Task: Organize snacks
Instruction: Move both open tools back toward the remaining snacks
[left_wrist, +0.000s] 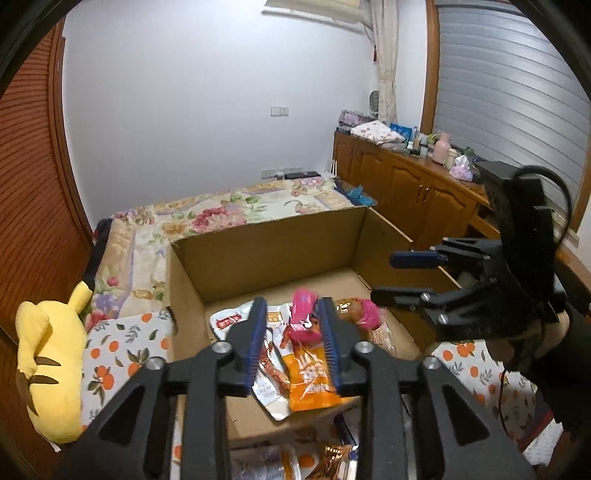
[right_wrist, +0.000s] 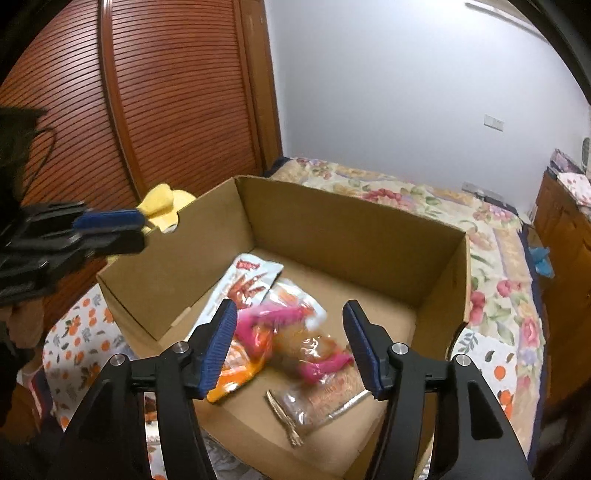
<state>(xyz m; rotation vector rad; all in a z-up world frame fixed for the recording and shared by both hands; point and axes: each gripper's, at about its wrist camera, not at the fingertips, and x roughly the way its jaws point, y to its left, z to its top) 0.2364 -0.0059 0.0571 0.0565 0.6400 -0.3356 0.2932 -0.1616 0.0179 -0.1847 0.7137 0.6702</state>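
An open cardboard box (left_wrist: 258, 236) (right_wrist: 332, 229) stands on the bed with several snack packets on its floor. These are a white packet with a red label (left_wrist: 229, 321) (right_wrist: 251, 273), an orange packet (left_wrist: 314, 376) (right_wrist: 229, 384), a pink packet (left_wrist: 301, 321) (right_wrist: 280, 317) that looks blurred, and a clear packet with brown snacks (right_wrist: 317, 398). My left gripper (left_wrist: 293, 339) (right_wrist: 110, 229) hovers over the box's near left edge, open and holding nothing. My right gripper (right_wrist: 291, 347) (left_wrist: 391, 277) hangs over the box's near right side, open and empty, above the packets.
A yellow plush toy (left_wrist: 48, 362) (right_wrist: 162, 203) lies left of the box. An orange-print cloth (left_wrist: 118, 350) and a floral quilt (left_wrist: 229, 210) cover the bed. More packets (left_wrist: 266, 461) lie in front of the box. A wooden cabinet (left_wrist: 406, 177) stands on the right.
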